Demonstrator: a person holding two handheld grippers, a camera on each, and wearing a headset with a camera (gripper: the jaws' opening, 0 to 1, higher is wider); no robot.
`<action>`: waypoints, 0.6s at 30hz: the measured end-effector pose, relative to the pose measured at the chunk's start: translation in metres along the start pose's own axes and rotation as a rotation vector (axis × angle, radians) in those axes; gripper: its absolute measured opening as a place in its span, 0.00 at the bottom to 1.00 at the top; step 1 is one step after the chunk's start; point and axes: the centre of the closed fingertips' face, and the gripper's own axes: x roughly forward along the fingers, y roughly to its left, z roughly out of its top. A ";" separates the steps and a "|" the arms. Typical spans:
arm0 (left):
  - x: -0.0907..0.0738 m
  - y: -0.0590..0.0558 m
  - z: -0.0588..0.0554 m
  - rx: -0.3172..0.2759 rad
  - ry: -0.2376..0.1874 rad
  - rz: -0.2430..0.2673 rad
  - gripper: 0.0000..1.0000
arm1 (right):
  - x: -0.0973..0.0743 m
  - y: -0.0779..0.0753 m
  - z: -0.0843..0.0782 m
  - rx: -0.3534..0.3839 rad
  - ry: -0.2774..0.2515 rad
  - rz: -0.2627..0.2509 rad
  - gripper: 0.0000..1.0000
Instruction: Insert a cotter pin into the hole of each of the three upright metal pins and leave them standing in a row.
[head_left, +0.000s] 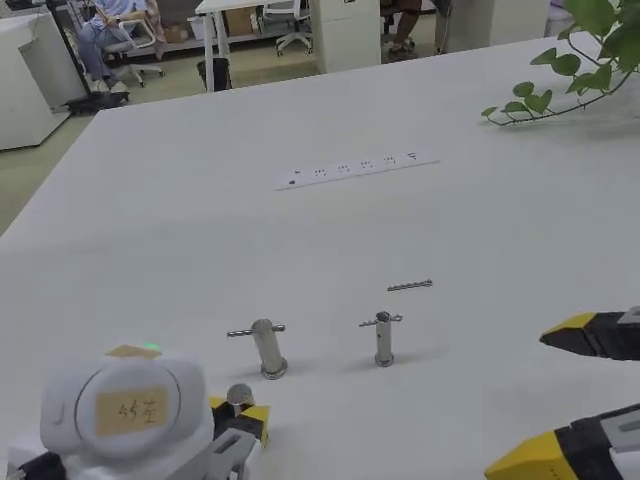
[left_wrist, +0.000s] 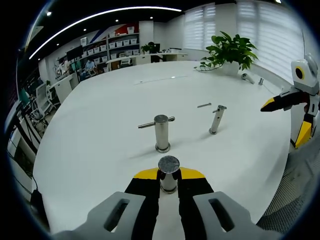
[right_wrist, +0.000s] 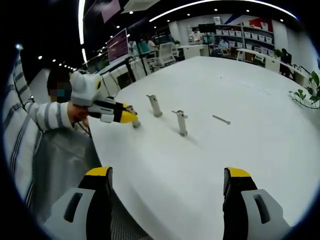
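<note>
White table (head_left: 180, 220): flat white power strip (head_left: 355, 168) mid-surface. Nearer, a loose silver cotter pin (head_left: 410, 286) lies flat. Slim steel pin (head_left: 384, 340) and thicker steel pin (head_left: 267, 348) stand upright, each cottered through the top. Third bare steel pin (head_left: 240, 396) stands near the front edge.

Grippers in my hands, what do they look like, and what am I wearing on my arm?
The left gripper and right gripper both have black tongs with yellow tips on grey slotted mounts. The left one has a rounded white body with a yellowish handwritten label and a small green light. The sleeve is striped grey and white.
</note>
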 end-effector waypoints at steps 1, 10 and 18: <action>0.000 0.000 0.000 0.000 -0.001 0.002 0.11 | 0.000 0.000 0.000 0.000 -0.001 -0.002 0.93; -0.001 -0.001 -0.002 -0.016 -0.003 0.008 0.12 | 0.001 0.003 0.002 -0.013 -0.001 0.007 0.93; -0.001 -0.005 -0.003 -0.029 -0.003 -0.024 0.18 | 0.002 0.003 -0.001 -0.014 0.010 0.012 0.93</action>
